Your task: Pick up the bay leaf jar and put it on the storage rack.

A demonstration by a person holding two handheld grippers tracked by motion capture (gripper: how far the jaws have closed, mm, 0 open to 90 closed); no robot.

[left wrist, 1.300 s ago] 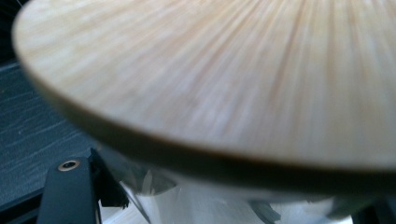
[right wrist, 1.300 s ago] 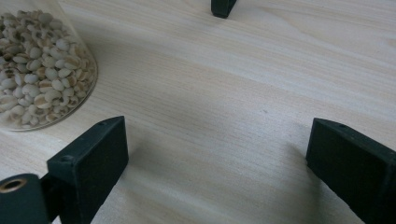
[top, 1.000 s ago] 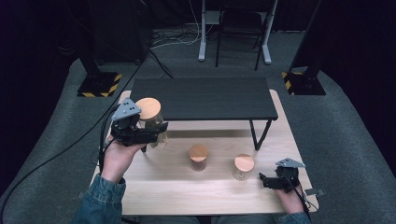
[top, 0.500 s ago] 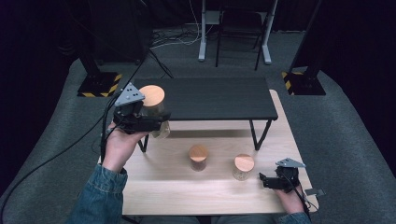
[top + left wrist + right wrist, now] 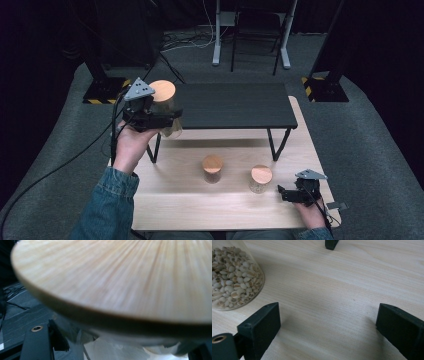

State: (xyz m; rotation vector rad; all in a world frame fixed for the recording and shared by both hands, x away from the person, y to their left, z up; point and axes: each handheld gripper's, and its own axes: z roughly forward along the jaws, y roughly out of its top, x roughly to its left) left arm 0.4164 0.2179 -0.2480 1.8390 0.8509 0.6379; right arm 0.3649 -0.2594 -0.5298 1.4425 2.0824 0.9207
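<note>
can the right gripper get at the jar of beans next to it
Probably yes. The right gripper rests open on the table, with the jar of beans just beside it and bare wood between them.

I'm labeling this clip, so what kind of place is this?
Probably a lab or studio for recording handling demos: black curtains, cables on grey carpet, and a small wooden table with lidded jars.
</note>
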